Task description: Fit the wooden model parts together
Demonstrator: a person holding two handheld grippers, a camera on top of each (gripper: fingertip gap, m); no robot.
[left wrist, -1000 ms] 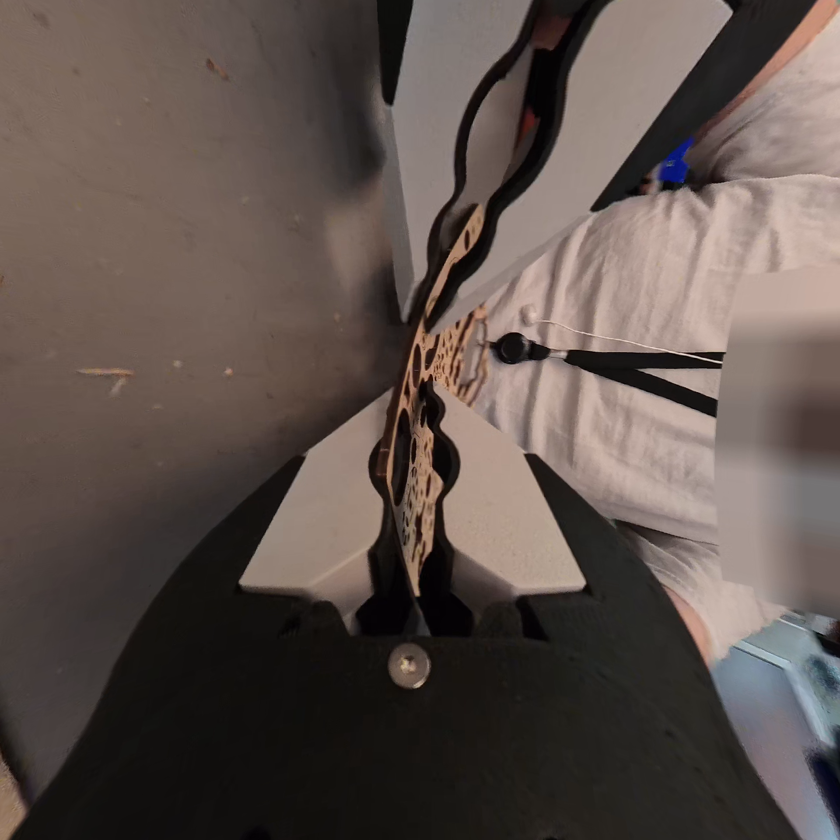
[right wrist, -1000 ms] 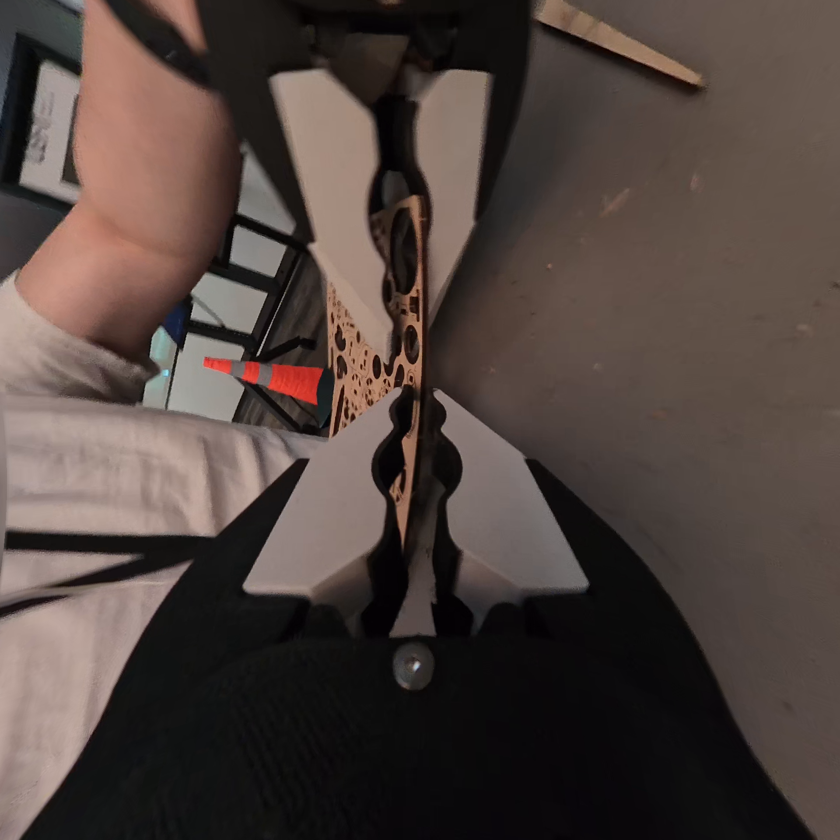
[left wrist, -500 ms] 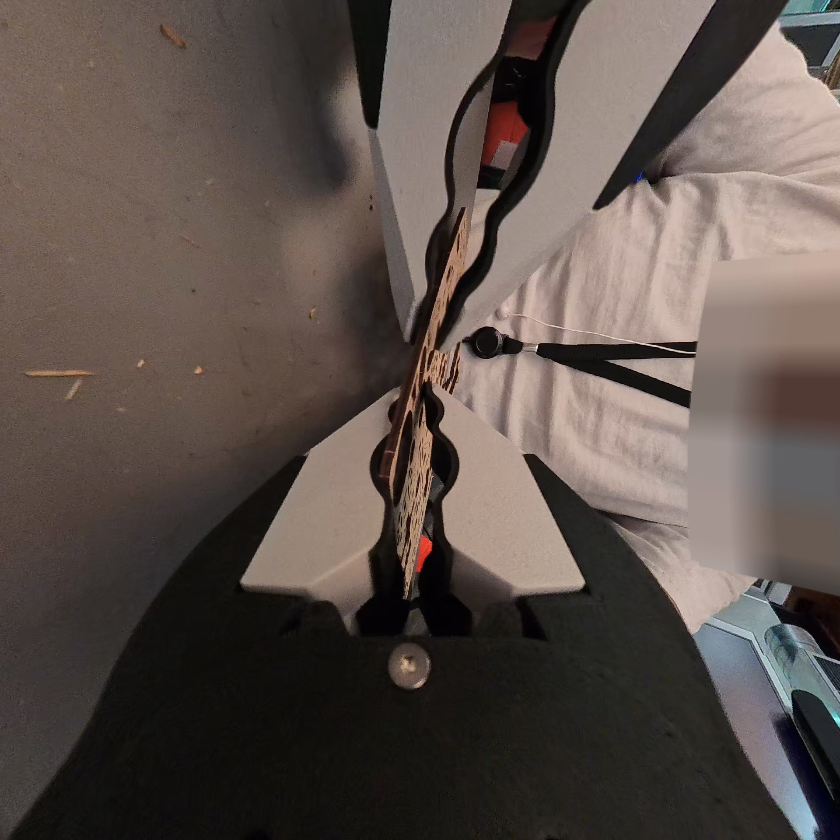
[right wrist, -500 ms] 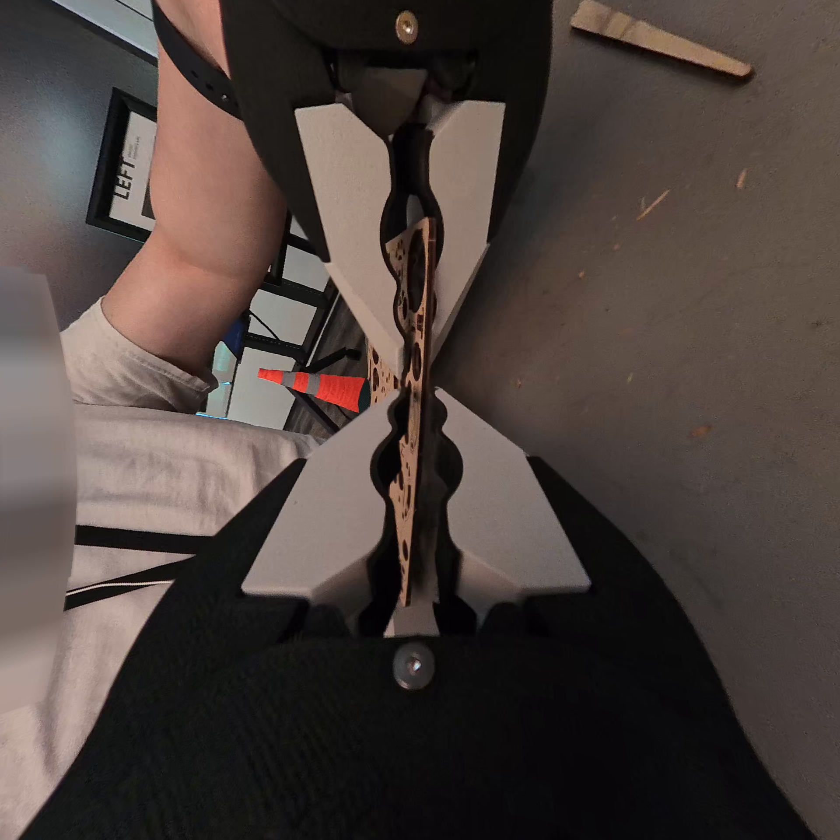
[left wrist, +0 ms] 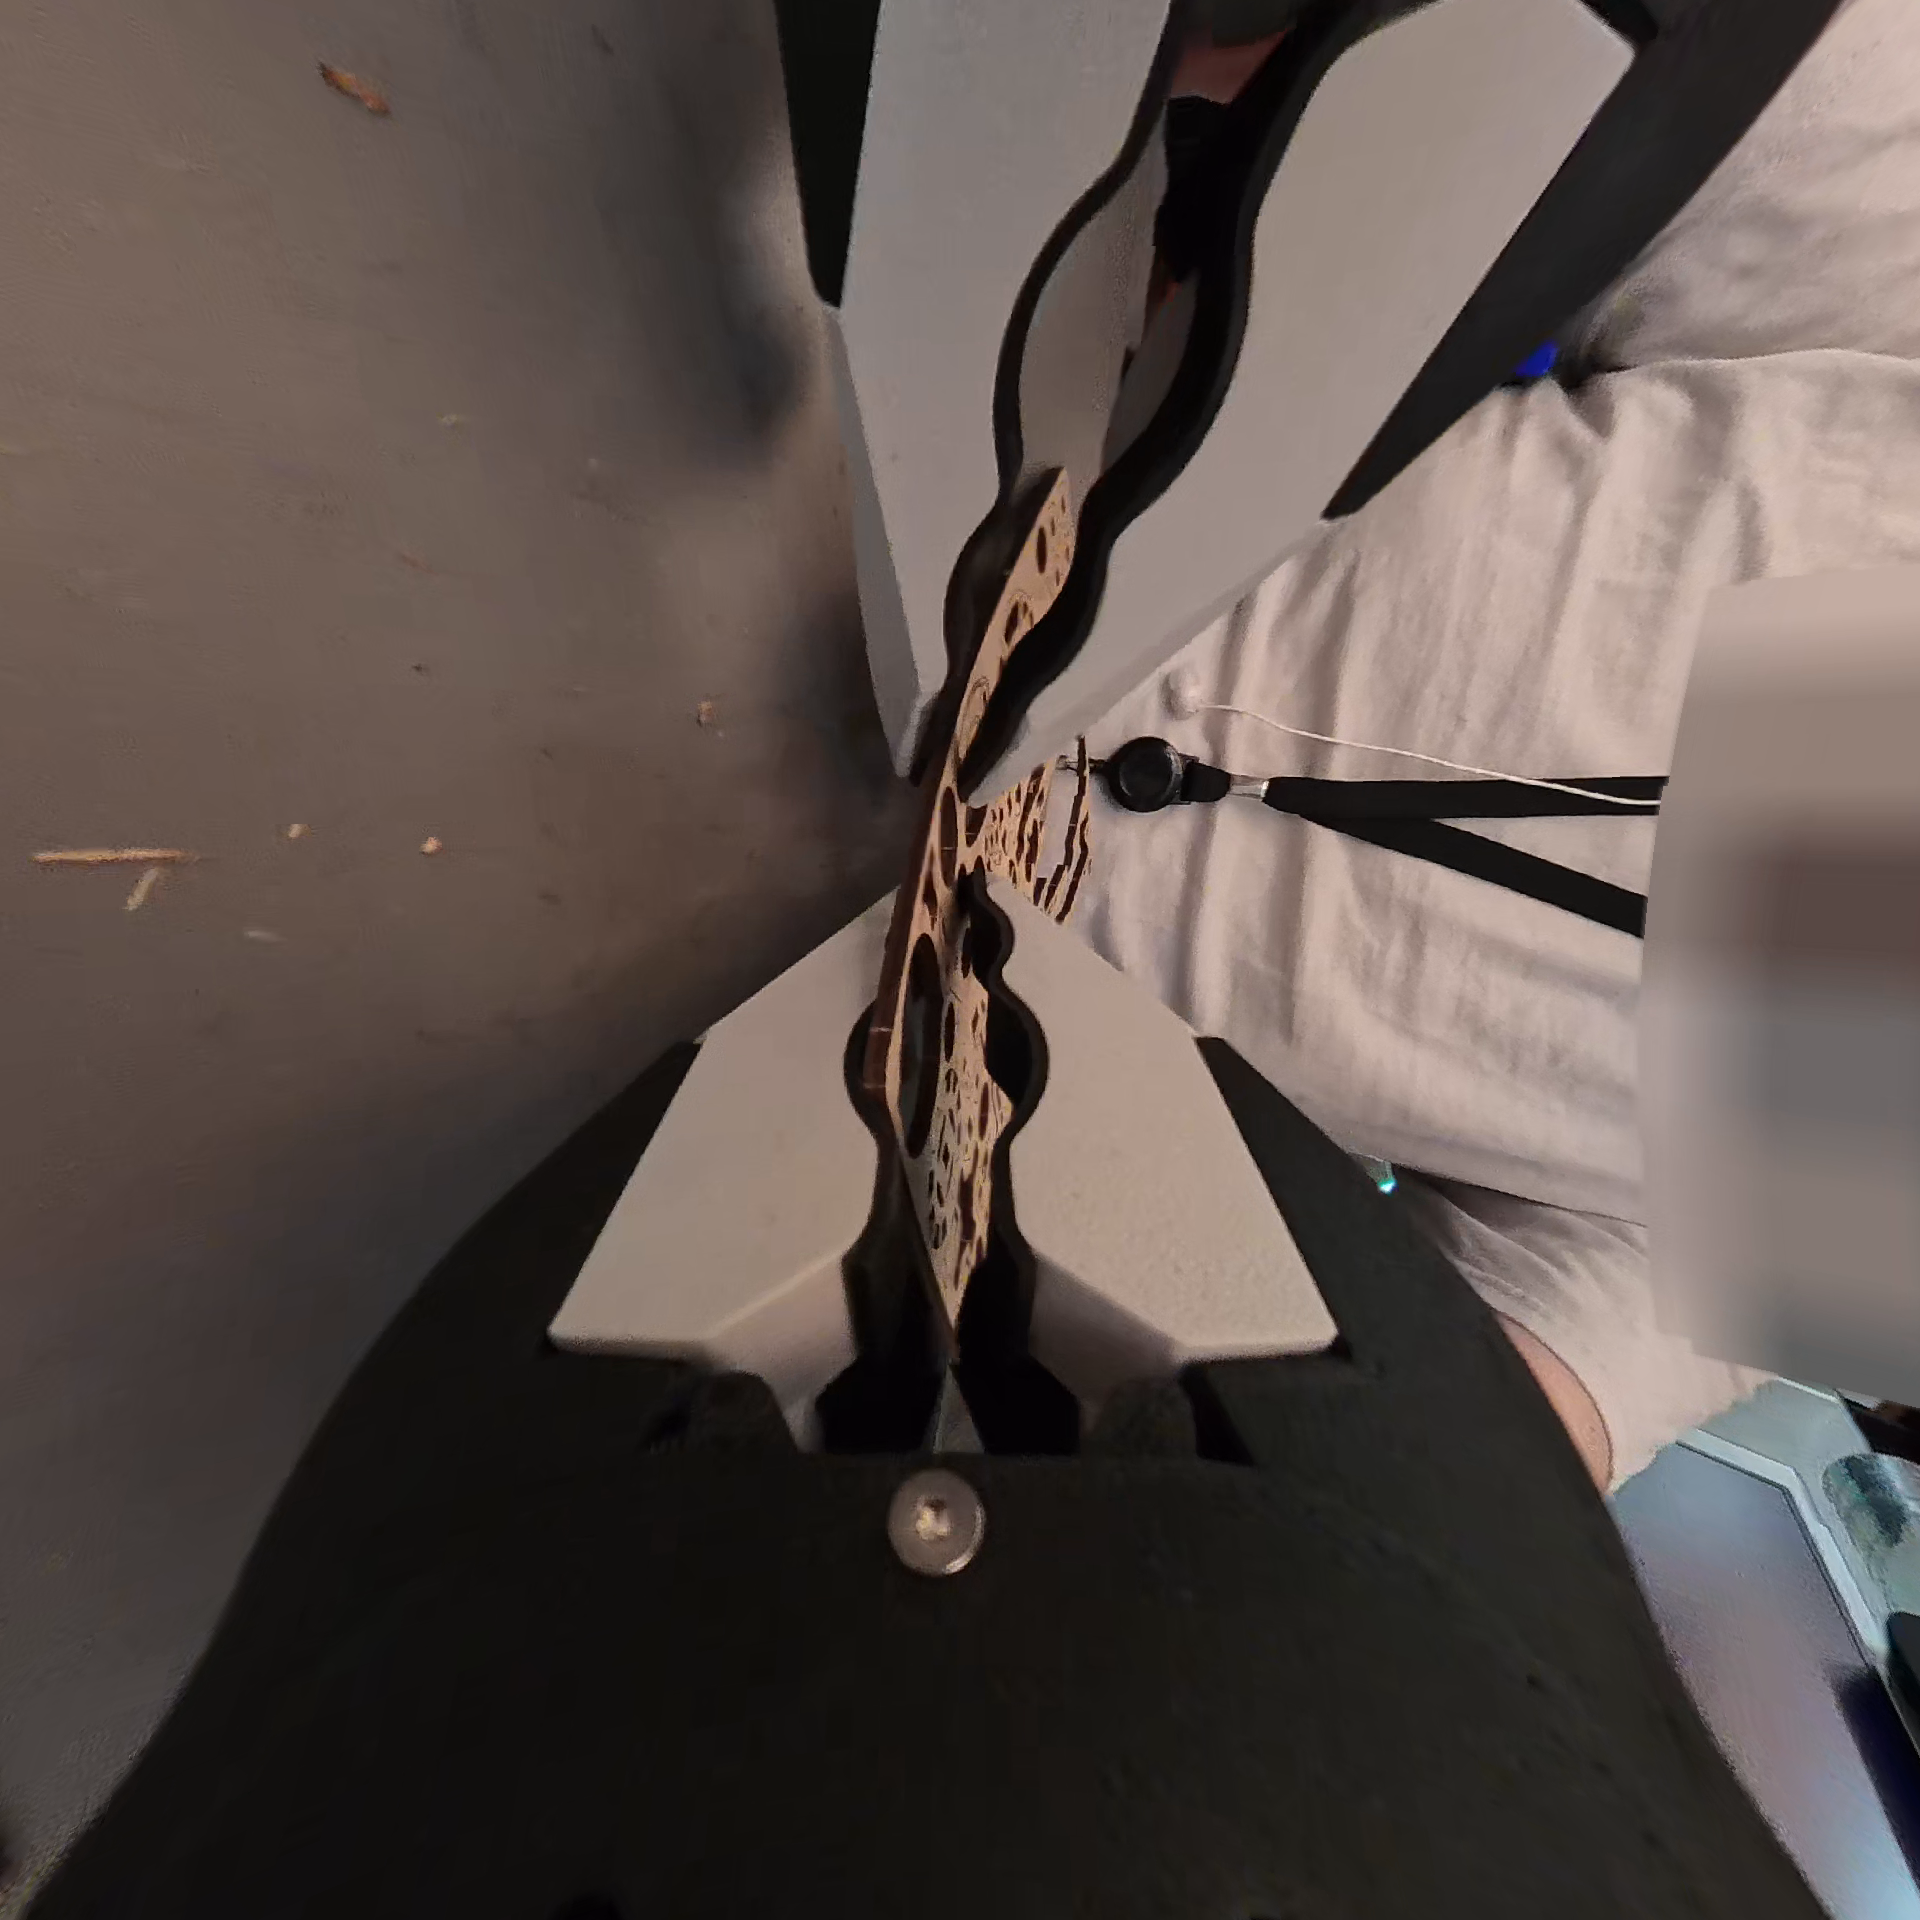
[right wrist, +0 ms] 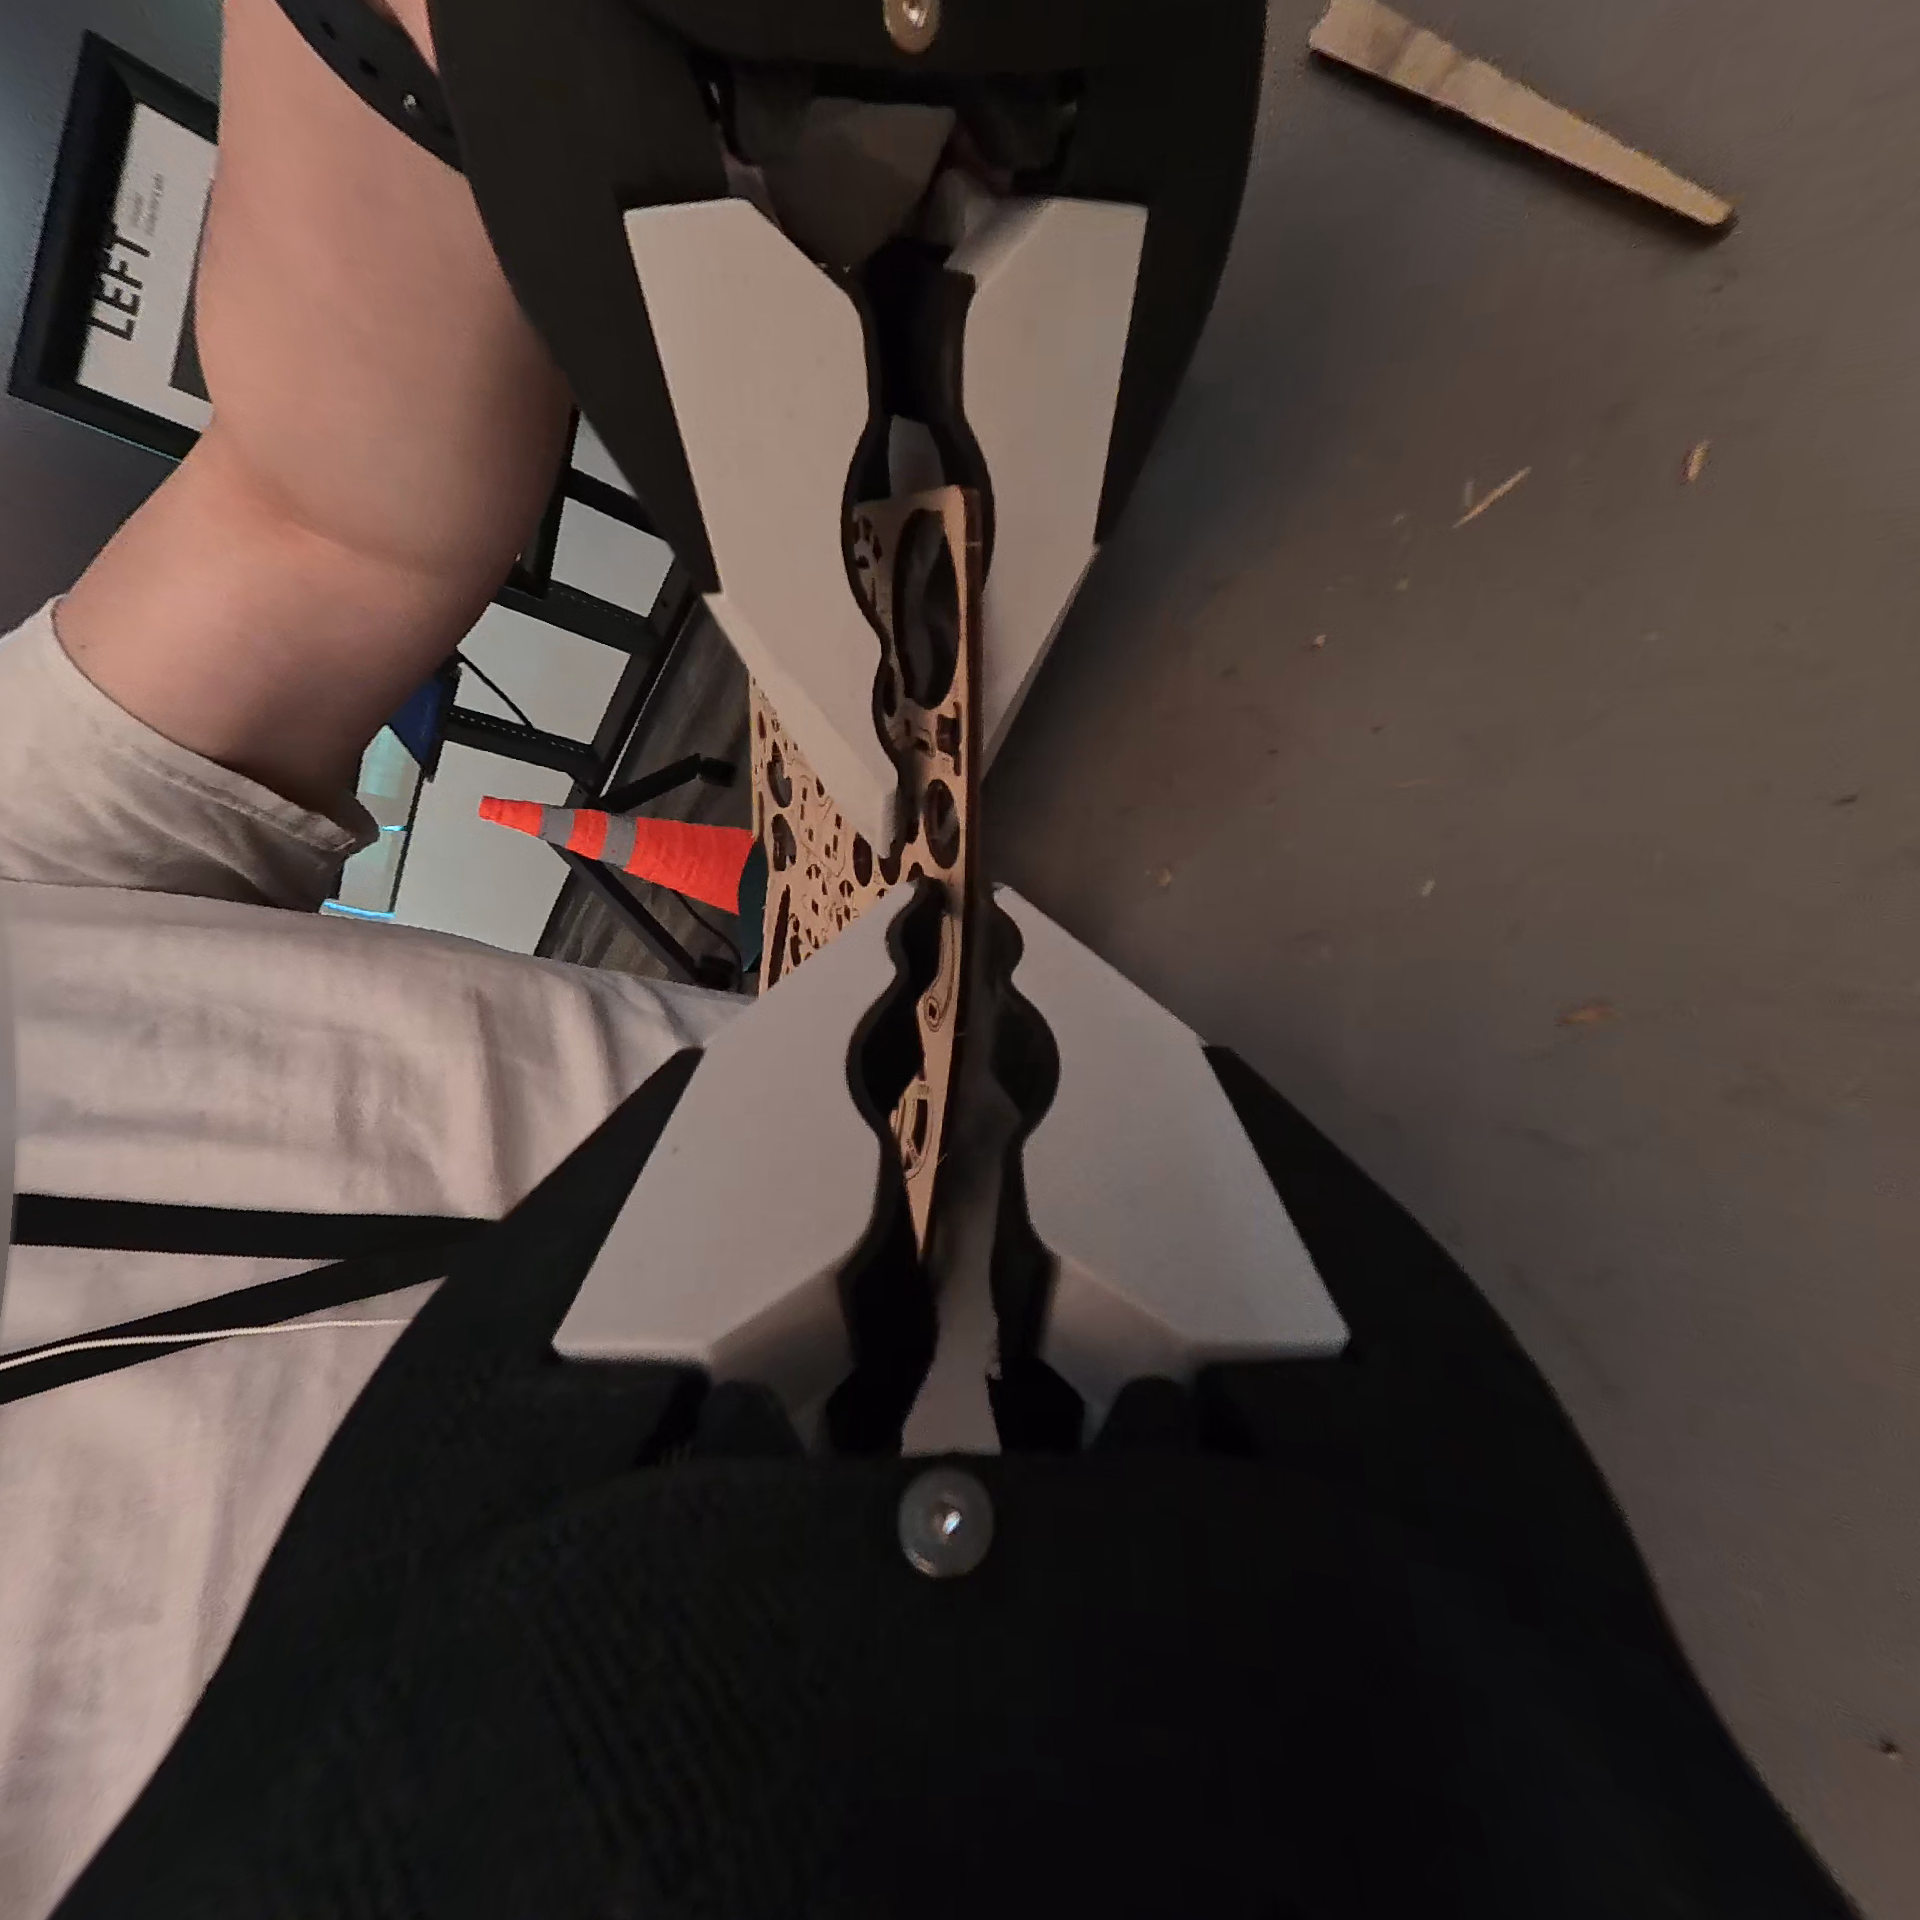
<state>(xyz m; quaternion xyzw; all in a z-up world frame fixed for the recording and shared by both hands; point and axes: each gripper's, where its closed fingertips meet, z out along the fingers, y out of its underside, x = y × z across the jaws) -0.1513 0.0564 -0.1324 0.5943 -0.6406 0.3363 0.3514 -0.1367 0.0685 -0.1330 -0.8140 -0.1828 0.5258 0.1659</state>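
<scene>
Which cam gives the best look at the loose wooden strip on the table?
Right wrist view: the wooden strip lies in full sight at the top right on the grey table. The left wrist view does not show it, only small splinters.

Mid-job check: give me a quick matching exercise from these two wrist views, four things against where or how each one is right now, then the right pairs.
Things:
1. wooden sheet
2. wooden strip
3. traffic cone
4. lanyard clip

States:
A. lying loose on the grey table
B. orange, in the background behind the person
C. clamped by the left gripper and the right gripper, tip to tip
D. black, resting on the white shirt

Pairs: 1-C, 2-A, 3-B, 4-D
</scene>
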